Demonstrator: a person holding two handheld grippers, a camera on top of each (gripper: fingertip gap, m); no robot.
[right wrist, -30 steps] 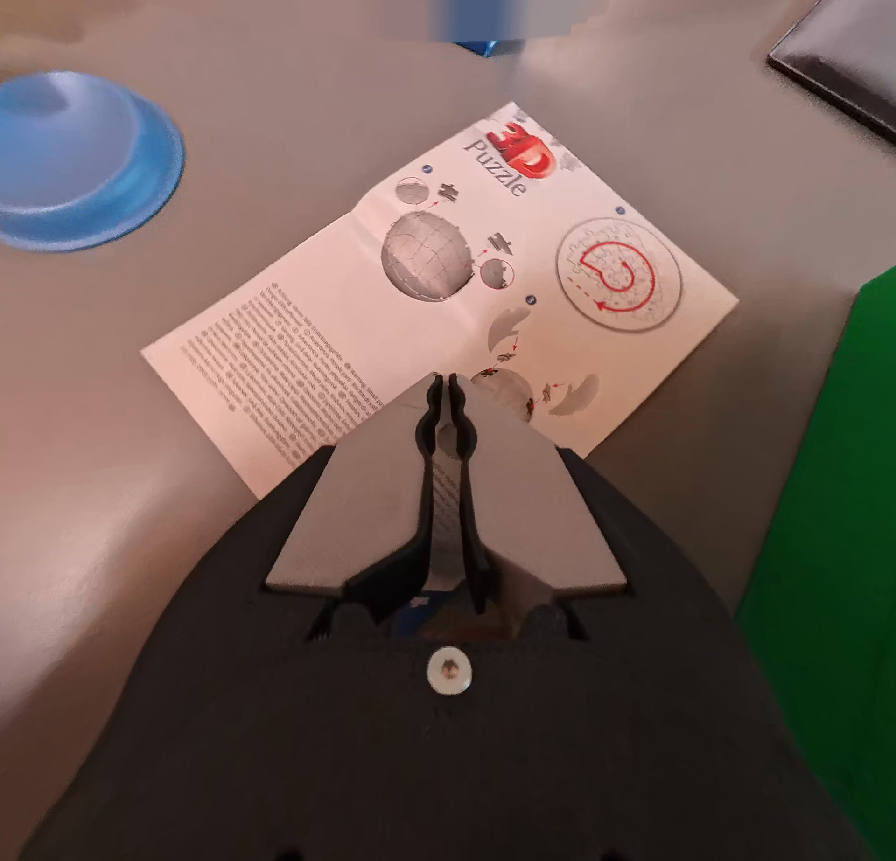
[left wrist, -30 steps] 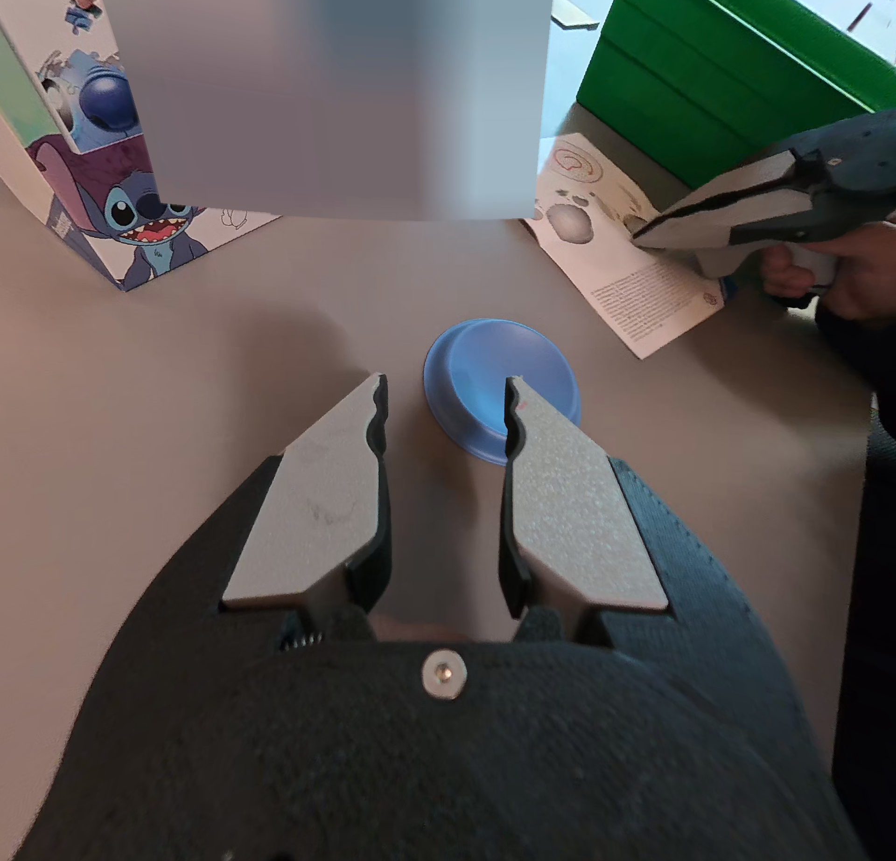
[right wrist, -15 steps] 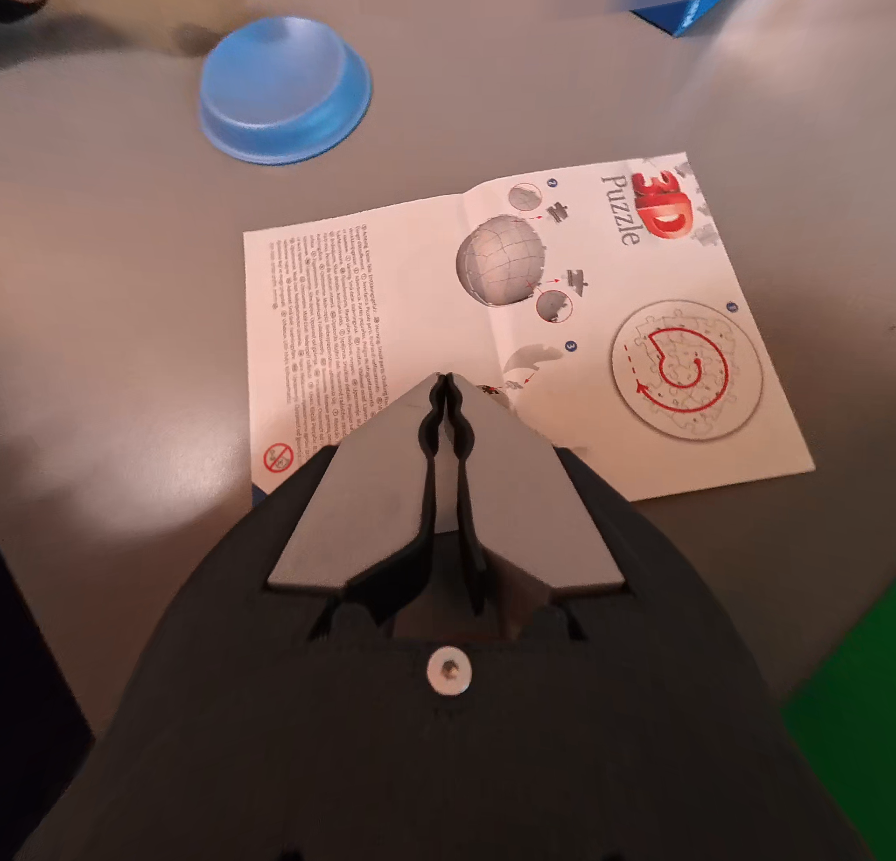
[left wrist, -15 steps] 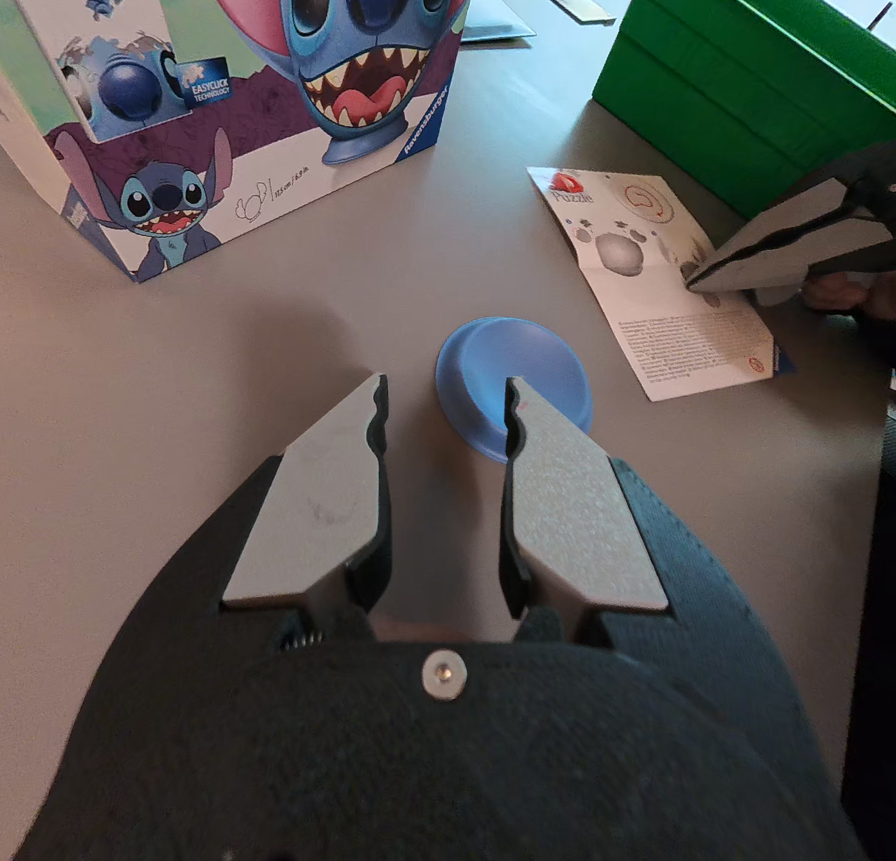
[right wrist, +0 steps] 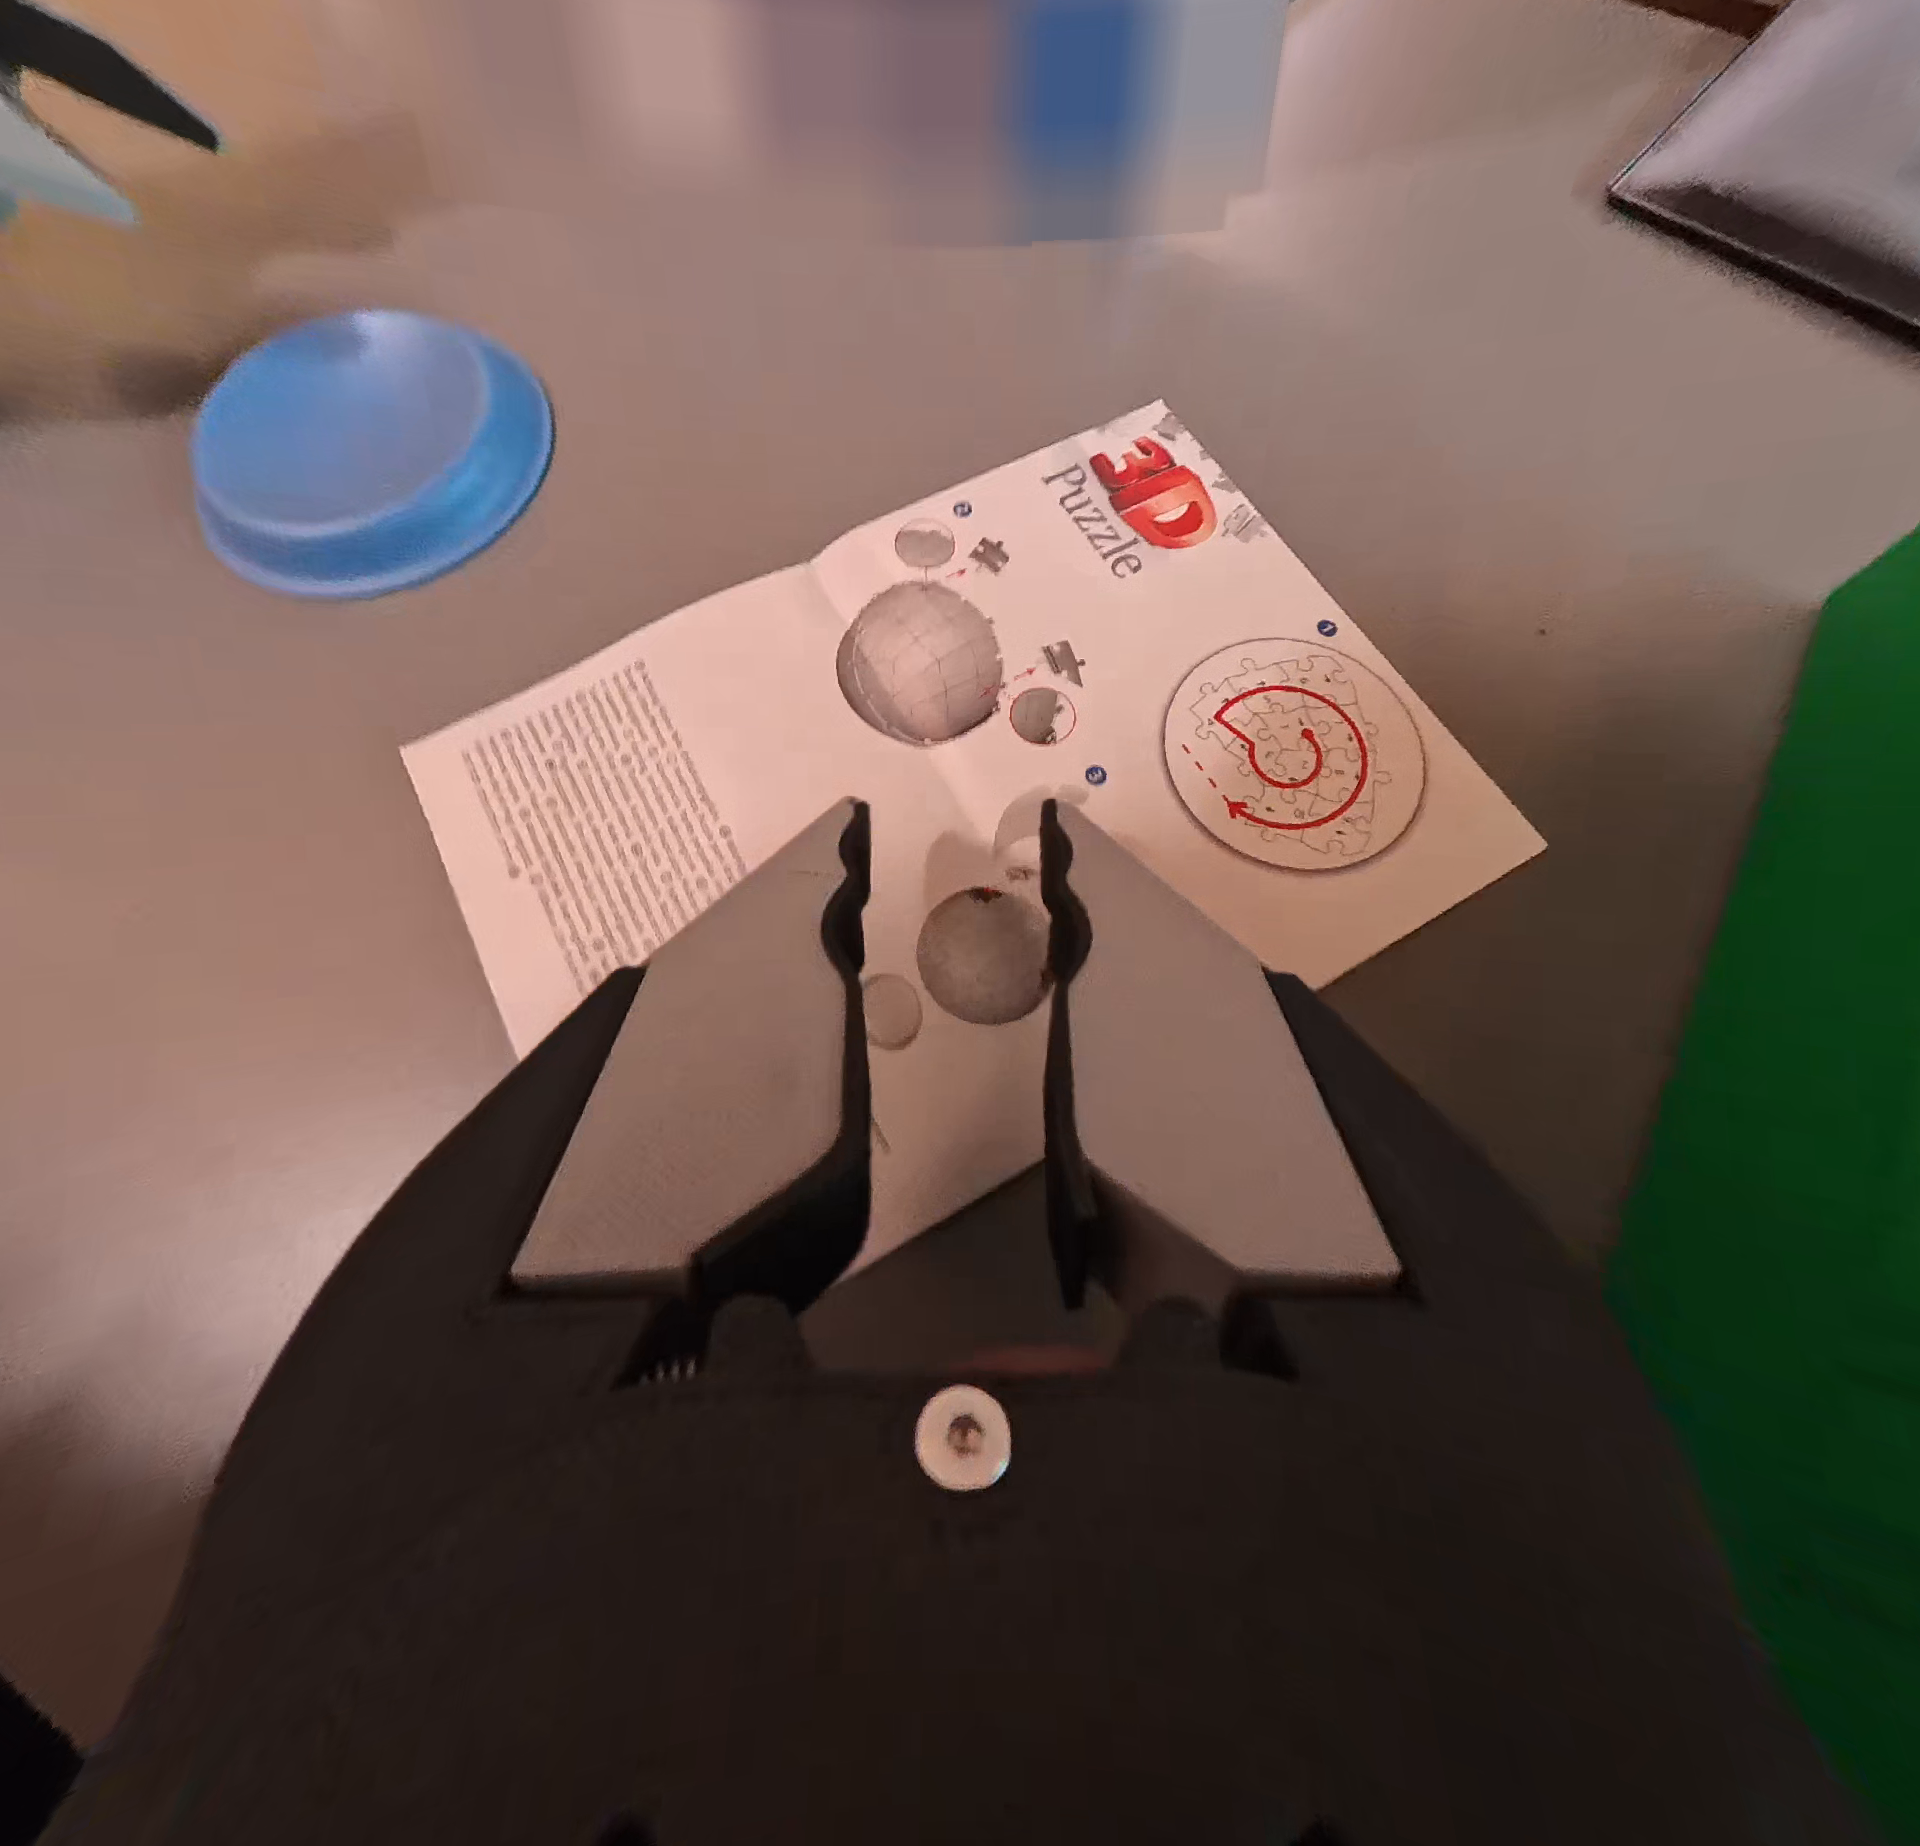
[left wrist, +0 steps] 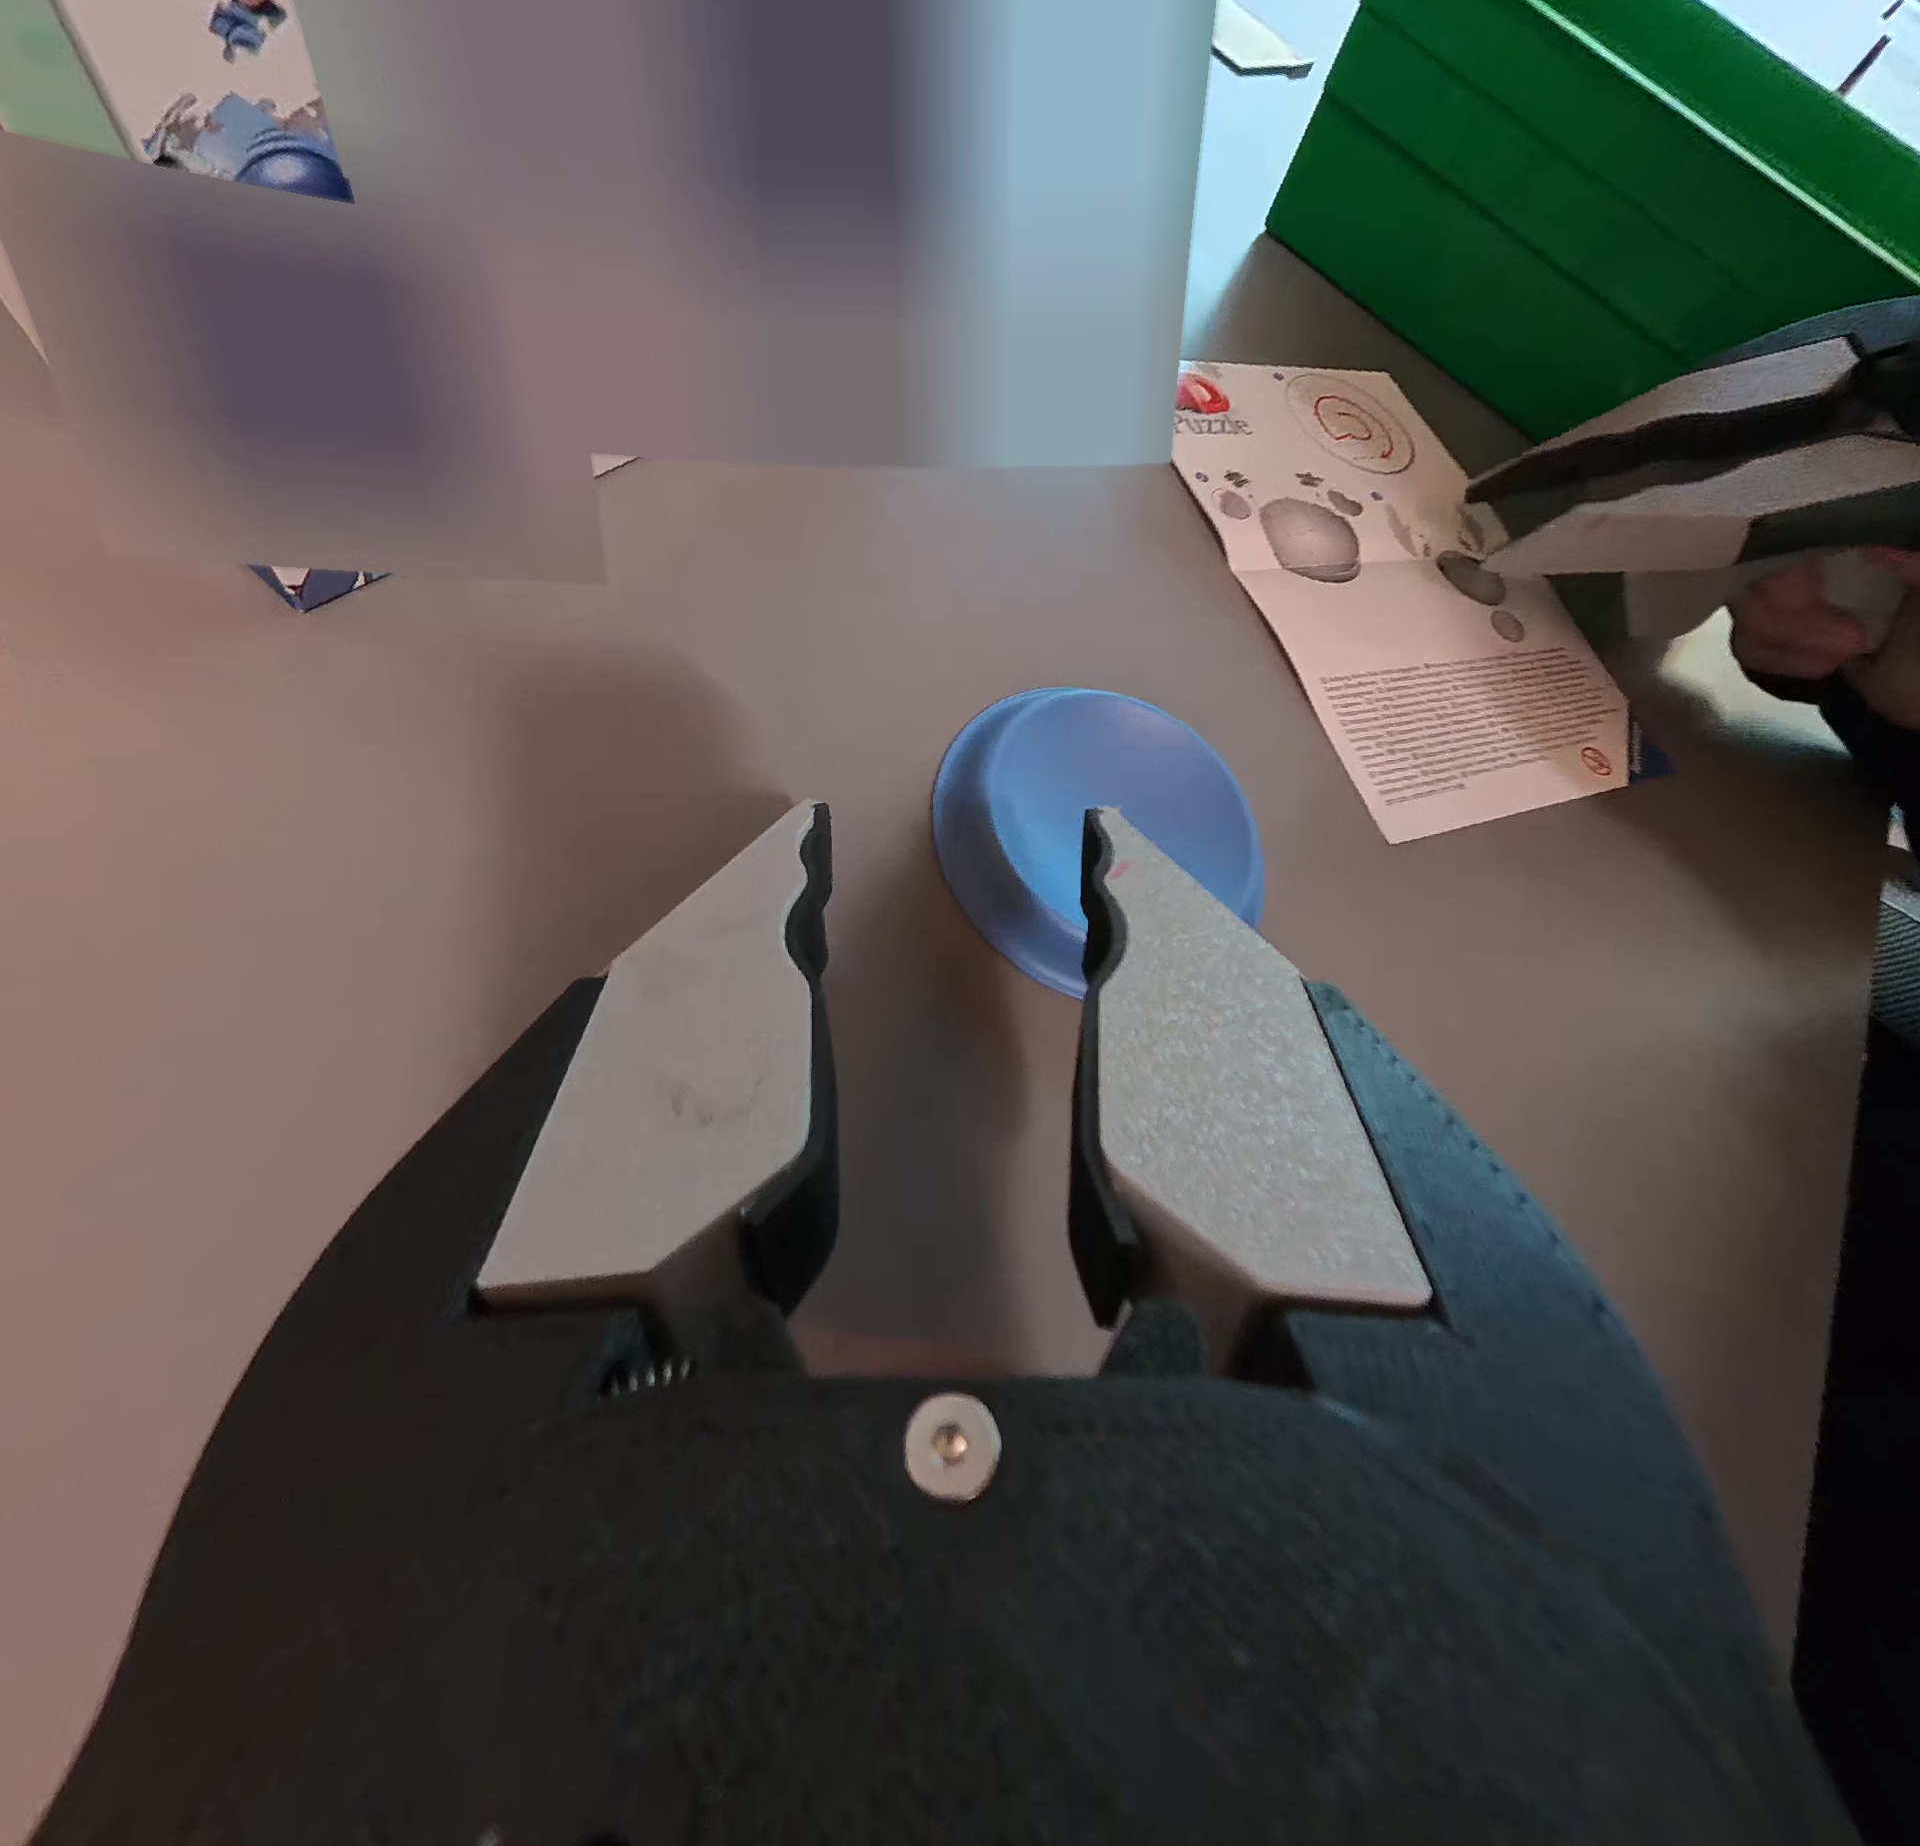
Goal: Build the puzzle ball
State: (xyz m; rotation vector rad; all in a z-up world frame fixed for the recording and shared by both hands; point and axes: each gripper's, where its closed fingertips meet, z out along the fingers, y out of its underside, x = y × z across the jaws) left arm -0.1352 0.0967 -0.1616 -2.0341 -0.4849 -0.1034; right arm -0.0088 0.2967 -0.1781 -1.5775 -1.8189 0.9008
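A round blue plastic stand [left wrist: 1101,809] lies on the grey-brown table, just beyond my left gripper [left wrist: 956,820], which is open and empty above the table. The stand also shows in the right wrist view [right wrist: 364,446] at the upper left. A white instruction sheet [right wrist: 727,757] lies flat on the table. My right gripper [right wrist: 951,820] is open and empty above the sheet's near edge. In the left wrist view the right gripper [left wrist: 1496,518] hovers over the sheet [left wrist: 1455,695] at the right.
A green crate [left wrist: 1558,155] stands at the back right, also at the right edge of the right wrist view [right wrist: 1818,1069]. The puzzle box [left wrist: 239,82] stands at the back left, mostly blurred over. A dark flat object [right wrist: 1787,155] lies far right. Left tips to right tips: about 25 centimetres. My right tips are roughly 30 centimetres from the dark flat object [right wrist: 1787,155].
My right gripper has opened from shut and its view has swung over the instruction sheet. My left gripper has stayed open near the blue stand.
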